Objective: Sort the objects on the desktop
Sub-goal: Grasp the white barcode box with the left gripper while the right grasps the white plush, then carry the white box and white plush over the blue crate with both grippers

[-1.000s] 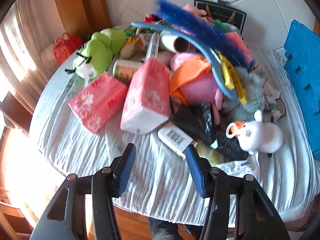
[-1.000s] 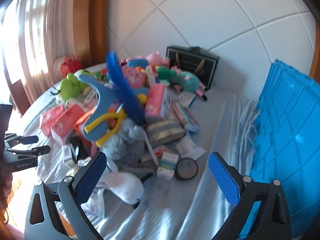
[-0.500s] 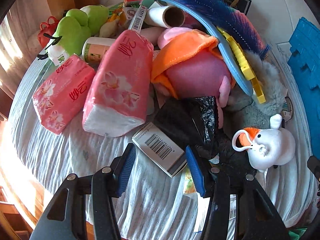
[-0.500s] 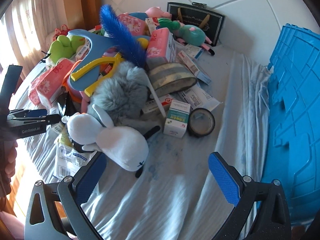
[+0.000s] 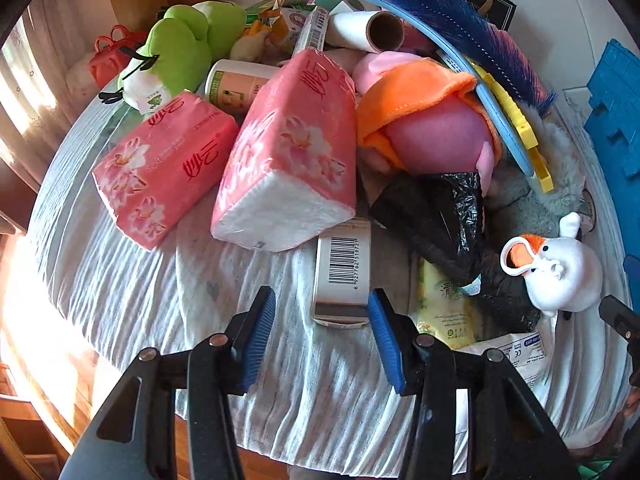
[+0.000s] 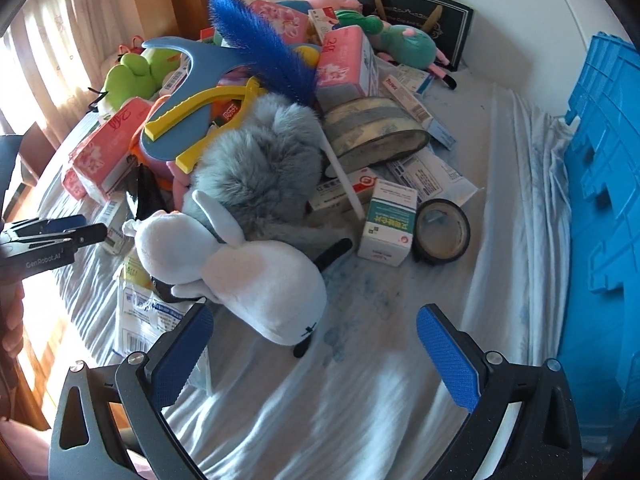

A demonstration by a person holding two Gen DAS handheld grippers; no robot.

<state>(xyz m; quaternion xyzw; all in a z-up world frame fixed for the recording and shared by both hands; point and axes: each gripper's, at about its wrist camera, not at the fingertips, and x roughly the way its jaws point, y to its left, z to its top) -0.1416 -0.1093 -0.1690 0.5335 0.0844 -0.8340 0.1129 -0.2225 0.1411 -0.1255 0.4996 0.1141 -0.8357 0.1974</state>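
A heap of objects lies on a white cloth-covered table (image 5: pixel 120 280). My left gripper (image 5: pixel 320 312) is open, its blue pads on either side of the near end of a white box with a barcode (image 5: pixel 342 268); touching cannot be told. Behind it lie two pink tissue packs (image 5: pixel 292 152) (image 5: pixel 164 168), a pink and orange plush (image 5: pixel 432 128) and a black bag (image 5: pixel 444 220). My right gripper (image 6: pixel 312 344) is open wide and empty, just in front of a white goose plush (image 6: pixel 256 276). The left gripper also shows in the right wrist view (image 6: pixel 76 232).
A blue crate (image 6: pixel 604 200) stands at the right. A tape roll (image 6: pixel 440 228), a green and white box (image 6: pixel 388 224) and a grey fur plush (image 6: pixel 256 164) lie mid-table. A green frog plush (image 5: pixel 176 52) and a blue feather (image 5: pixel 436 12) sit farther back.
Both grippers moved forward and down toward the heap. The left one closed in on the barcode box, which now lies between its pads. The right one neared the goose plush.
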